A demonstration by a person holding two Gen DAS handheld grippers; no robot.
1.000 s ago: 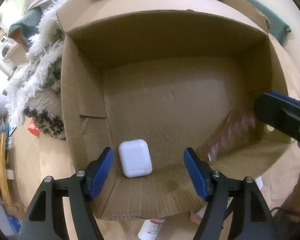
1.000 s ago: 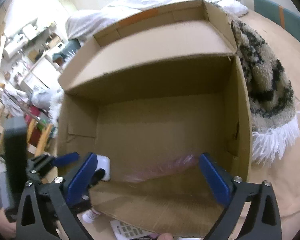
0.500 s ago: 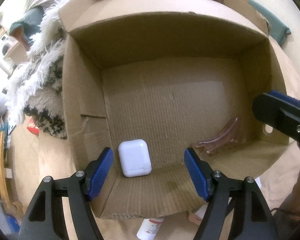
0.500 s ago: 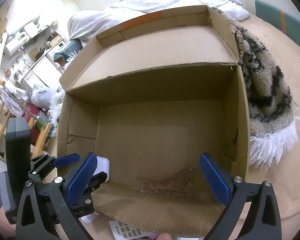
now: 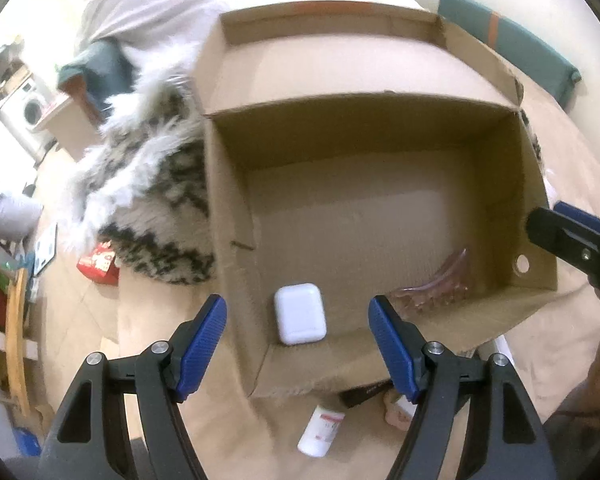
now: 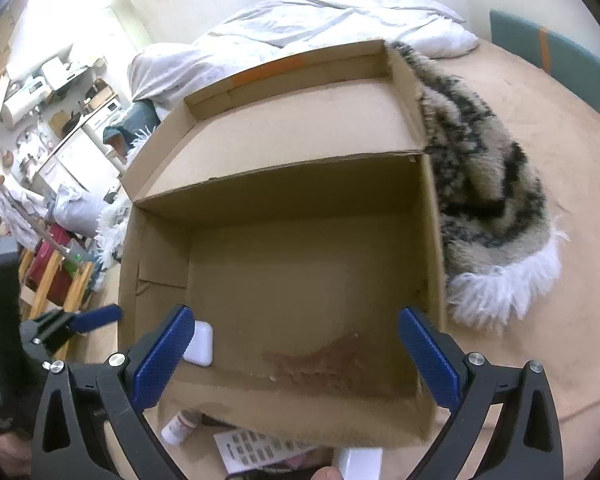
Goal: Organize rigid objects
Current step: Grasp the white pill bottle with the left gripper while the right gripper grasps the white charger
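Two items are lying inside cardboard box (image 5: 236, 208): white case (image 5: 300, 313), pink hair clip (image 5: 440, 286) | left gripper (image 5: 298, 346) and right gripper (image 6: 296, 356) are both hanging open, empty, above them | clip is now lying settled, grippers rising since earlier.

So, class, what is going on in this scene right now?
A person is sorting small items into a cardboard box with a handheld gripper in each hand. The left gripper and right gripper both hover open and empty over the box's near edge. Inside lie a white earbud case and a pinkish translucent hair claw. A white bottle waits outside the box.
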